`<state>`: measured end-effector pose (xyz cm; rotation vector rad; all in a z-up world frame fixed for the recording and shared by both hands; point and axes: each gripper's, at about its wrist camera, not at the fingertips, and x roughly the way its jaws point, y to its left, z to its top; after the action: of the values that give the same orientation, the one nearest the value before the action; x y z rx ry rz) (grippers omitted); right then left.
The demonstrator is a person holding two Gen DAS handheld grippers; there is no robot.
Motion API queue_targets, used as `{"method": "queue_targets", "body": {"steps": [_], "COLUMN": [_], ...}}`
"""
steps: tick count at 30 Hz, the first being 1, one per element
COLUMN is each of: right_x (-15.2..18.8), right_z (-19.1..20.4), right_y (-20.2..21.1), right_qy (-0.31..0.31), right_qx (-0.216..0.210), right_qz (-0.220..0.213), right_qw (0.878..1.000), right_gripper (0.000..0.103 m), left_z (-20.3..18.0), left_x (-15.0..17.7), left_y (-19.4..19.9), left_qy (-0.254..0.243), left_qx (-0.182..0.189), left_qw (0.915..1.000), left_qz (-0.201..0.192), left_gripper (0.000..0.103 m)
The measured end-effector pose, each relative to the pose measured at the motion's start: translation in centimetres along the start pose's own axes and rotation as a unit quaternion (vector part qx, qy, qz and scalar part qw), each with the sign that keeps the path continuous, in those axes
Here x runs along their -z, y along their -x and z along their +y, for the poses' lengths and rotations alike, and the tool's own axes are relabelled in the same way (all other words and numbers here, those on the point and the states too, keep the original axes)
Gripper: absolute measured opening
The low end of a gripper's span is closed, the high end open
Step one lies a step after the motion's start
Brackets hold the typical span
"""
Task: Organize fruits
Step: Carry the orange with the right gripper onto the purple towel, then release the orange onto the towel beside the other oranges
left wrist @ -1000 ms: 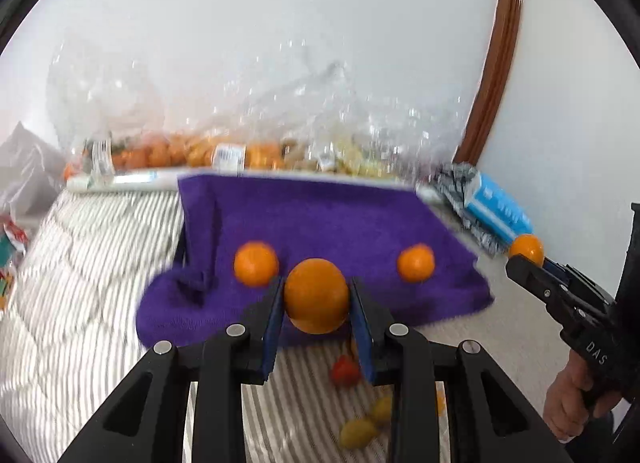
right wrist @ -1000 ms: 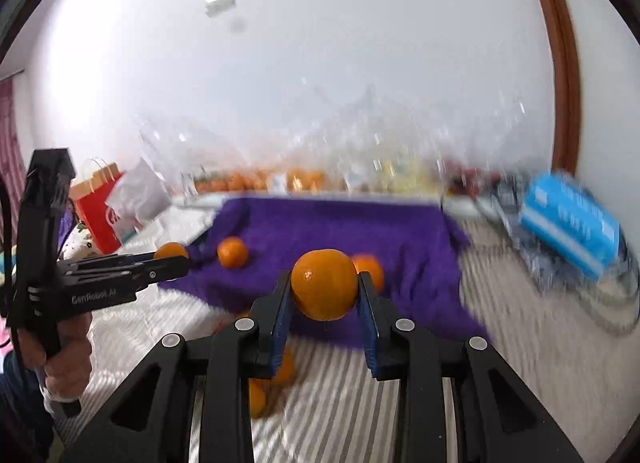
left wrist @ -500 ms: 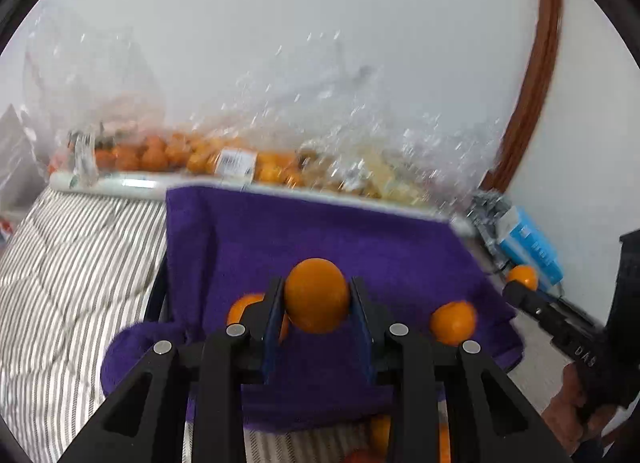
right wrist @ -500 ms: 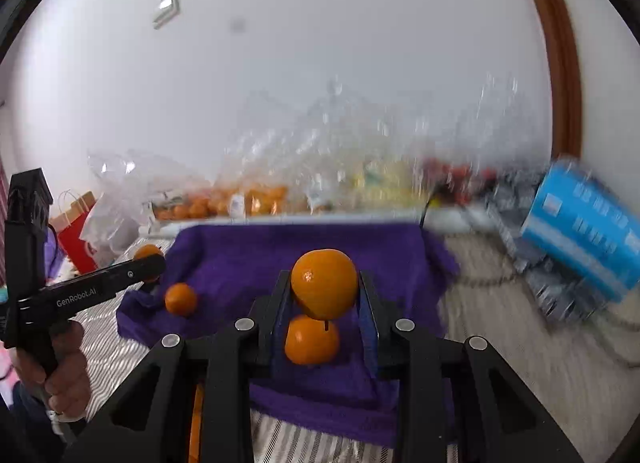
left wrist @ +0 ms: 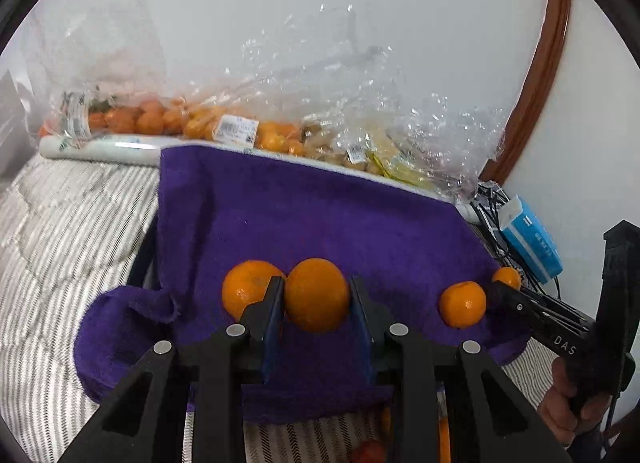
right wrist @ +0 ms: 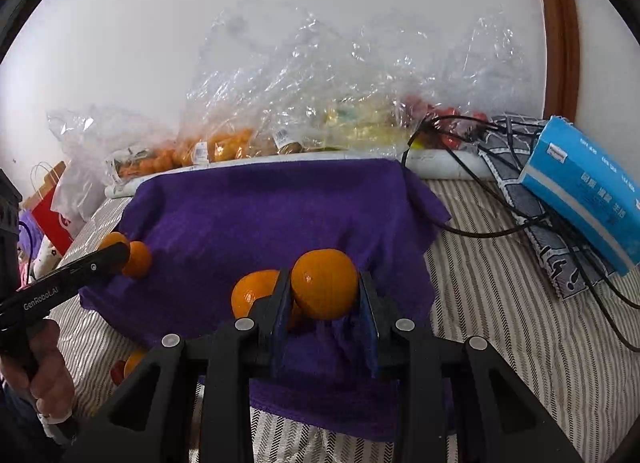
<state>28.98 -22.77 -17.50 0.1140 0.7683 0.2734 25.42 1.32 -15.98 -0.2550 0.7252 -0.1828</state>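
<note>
— What have I got closest in?
— My left gripper (left wrist: 316, 303) is clamped on an orange (left wrist: 317, 295); my right gripper (right wrist: 324, 299) is clamped on another orange (right wrist: 325, 283).
— Underneath?
— The purple towel (left wrist: 300, 223), with two loose oranges, one (left wrist: 463, 304) near its right edge.
— Farthest?
— Bagged fruit (right wrist: 224, 147) along the wall.

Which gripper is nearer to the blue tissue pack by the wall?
Right. The right gripper sits at the purple towel's edge beside the blue tissue pack; the left gripper is across the towel.
</note>
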Motion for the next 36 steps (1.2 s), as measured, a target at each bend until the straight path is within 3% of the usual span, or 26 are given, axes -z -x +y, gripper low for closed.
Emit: {"method": "queue_targets", "body": {"steps": [9,20,27,36], "right_x": [0.0,0.0,-0.2,-0.1], "right_z": [-0.1,0.0,0.1,1.2], "right_y": [-0.3,-0.3,0.2,2.1], "right_qy": [0.000,0.006,0.007,0.007], "right_qx": [0.004,0.004,0.003,0.009], "right_qz": [0.008,0.009,0.000,-0.036], "right_qw": [1.000,1.000,1.000,0.999], "right_gripper": [0.031,0.032,0.032,0.050], "left_z": [-0.2,-0.4,-0.6,-1.2], "left_x": [0.3,0.4,0.2,0.2], "left_y": [-0.2,-0.7,-0.5,0.4], "left_qy": [0.000,-0.007,-0.010,-0.025], "left_qx": [0.016,0.009,0.015,0.008], "left_qw": [0.9998,0.9997,0.9997,0.9996], "left_qz": [0.013,0.024,0.017,0.001], "left_gripper": [0.030,0.030,0.038,0.041]}}
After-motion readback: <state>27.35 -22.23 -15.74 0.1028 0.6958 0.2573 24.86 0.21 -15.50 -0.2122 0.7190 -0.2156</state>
